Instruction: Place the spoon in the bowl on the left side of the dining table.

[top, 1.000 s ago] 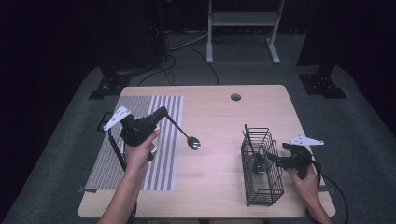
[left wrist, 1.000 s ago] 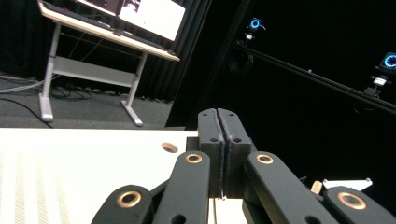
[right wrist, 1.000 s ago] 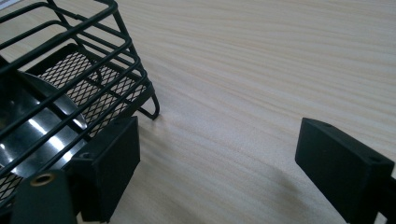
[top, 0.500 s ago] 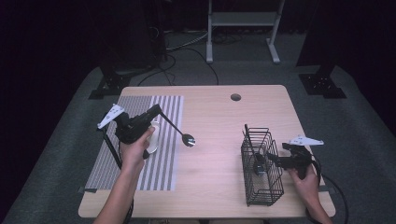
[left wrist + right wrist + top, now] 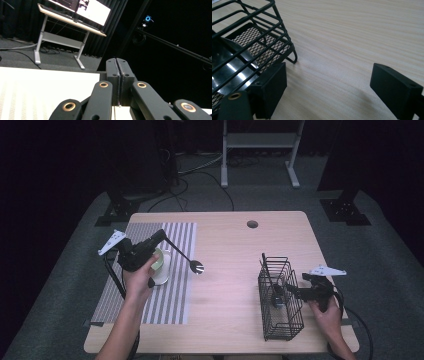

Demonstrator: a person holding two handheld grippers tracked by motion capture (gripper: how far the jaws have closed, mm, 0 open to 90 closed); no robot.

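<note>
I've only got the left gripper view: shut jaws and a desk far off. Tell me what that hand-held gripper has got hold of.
Observer: The left hand-held gripper is shut on the thin black handle of a spoon.
Operator: Say what is under that hand.
Observer: A pale cup, standing on a striped mat.
Operator: Now report the other side.
Observer: The right hand-held gripper is open beside a black wire basket that has a shiny utensil in it.
</note>
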